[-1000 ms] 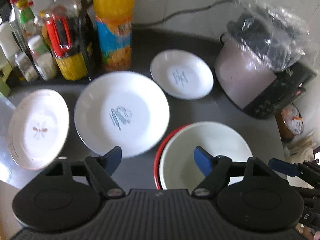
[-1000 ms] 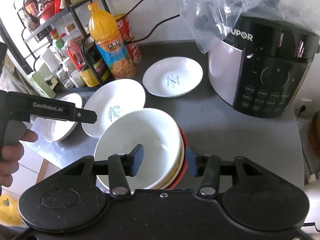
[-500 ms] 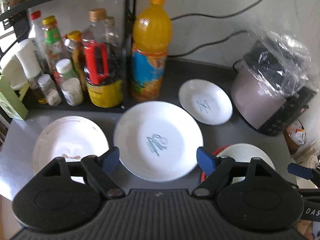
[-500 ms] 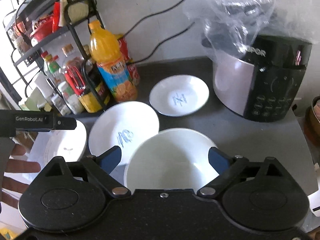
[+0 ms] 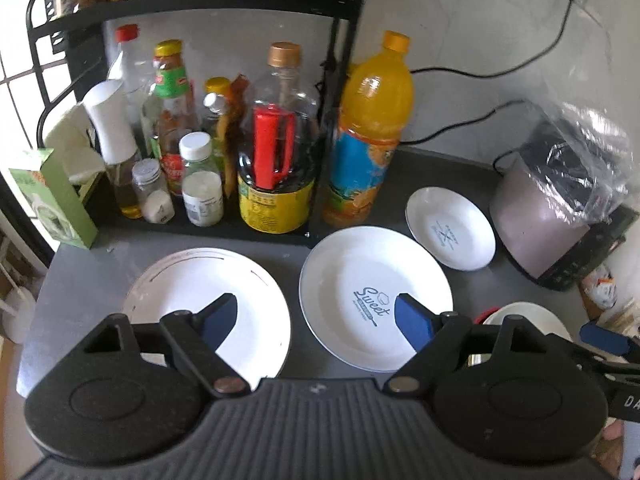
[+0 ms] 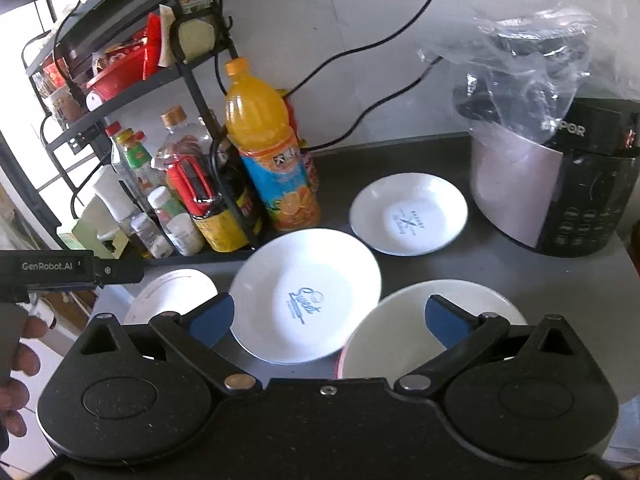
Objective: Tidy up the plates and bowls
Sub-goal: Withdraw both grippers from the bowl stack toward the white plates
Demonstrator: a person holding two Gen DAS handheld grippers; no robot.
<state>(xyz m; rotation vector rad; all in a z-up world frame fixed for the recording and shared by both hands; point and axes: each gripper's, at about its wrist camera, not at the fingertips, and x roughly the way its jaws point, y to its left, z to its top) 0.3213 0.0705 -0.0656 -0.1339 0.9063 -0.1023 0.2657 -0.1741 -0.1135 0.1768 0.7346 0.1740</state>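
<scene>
Both tongs released, empty: left tongs above plates; right tongs beside stacked bowls. Probably choosing next plate.

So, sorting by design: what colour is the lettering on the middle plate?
Dark blue script on the white middle plate, clearest in the left wrist view.

Left gripper jaws wide, nothing between them. Right gripper same, fully spread. Bare hand at 9 o'clock, right view.
</scene>
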